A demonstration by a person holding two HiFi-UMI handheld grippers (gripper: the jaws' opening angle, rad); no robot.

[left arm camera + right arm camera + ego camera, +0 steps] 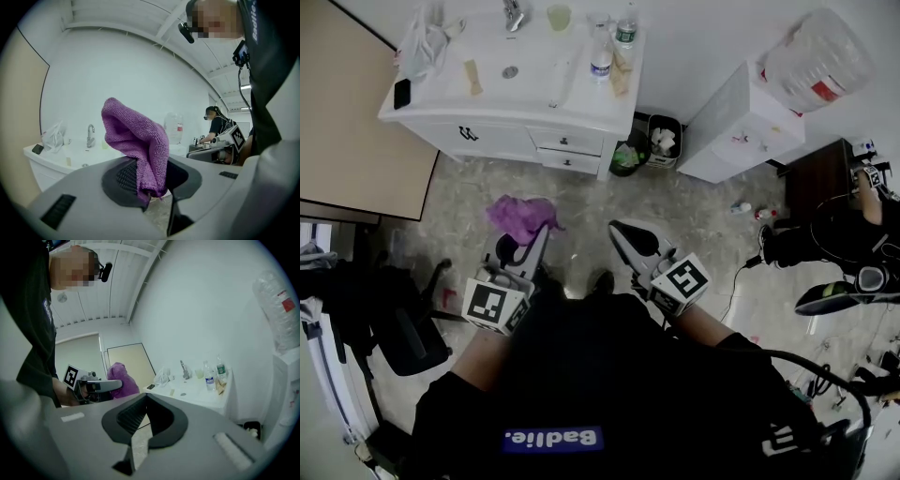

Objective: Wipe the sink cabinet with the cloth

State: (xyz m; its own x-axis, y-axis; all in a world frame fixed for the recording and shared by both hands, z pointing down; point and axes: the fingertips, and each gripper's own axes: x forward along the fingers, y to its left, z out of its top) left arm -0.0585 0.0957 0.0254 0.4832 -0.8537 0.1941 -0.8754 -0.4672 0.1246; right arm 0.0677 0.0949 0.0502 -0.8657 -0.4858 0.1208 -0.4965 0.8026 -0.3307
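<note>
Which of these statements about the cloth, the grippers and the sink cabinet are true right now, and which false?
1. The left gripper is shut on the purple cloth. True.
2. The right gripper holds a bottle. False: its jaws are together with nothing between them.
3. The cloth is pressed against the sink cabinet. False: it is held over the floor, apart from the cabinet.
4. Water bottles stand on the cabinet top. True.

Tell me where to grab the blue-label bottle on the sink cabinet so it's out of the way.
Take the blue-label bottle round its middle, at the label, coming in level from the front of the sink cabinet. It stands upright and round, the counter before it is bare, and a second bottle stands behind it. Use the empty right gripper.
</note>
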